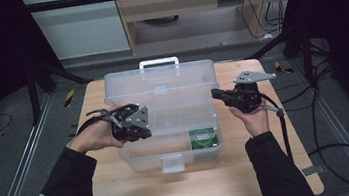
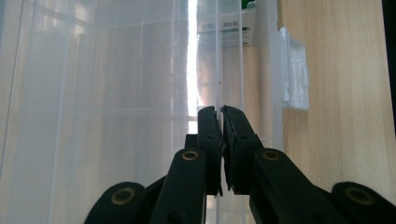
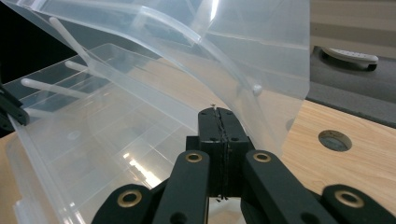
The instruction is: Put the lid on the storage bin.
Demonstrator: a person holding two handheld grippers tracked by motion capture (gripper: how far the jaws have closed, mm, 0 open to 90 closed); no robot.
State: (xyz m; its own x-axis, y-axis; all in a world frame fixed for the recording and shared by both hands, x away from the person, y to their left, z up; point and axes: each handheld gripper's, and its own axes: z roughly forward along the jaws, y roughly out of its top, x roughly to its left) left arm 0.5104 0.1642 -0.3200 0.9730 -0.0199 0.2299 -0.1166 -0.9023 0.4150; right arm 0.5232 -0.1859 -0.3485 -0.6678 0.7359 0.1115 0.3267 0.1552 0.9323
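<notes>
The left gripper (image 2: 220,116) points along a clear plastic storage box (image 2: 107,93), its two black jaws nearly together with a thin clear wall of the box running between their tips. To the right, the box's white latch (image 2: 294,70) lies on the light wooden table (image 2: 345,93). A green-and-white label (image 2: 233,28) shows near the top edge.

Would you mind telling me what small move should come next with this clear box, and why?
Probably swing the lid further back: the right gripper is shut on the lid's side edge, while the left gripper pinches the box's thin wall, steadying it.
</notes>
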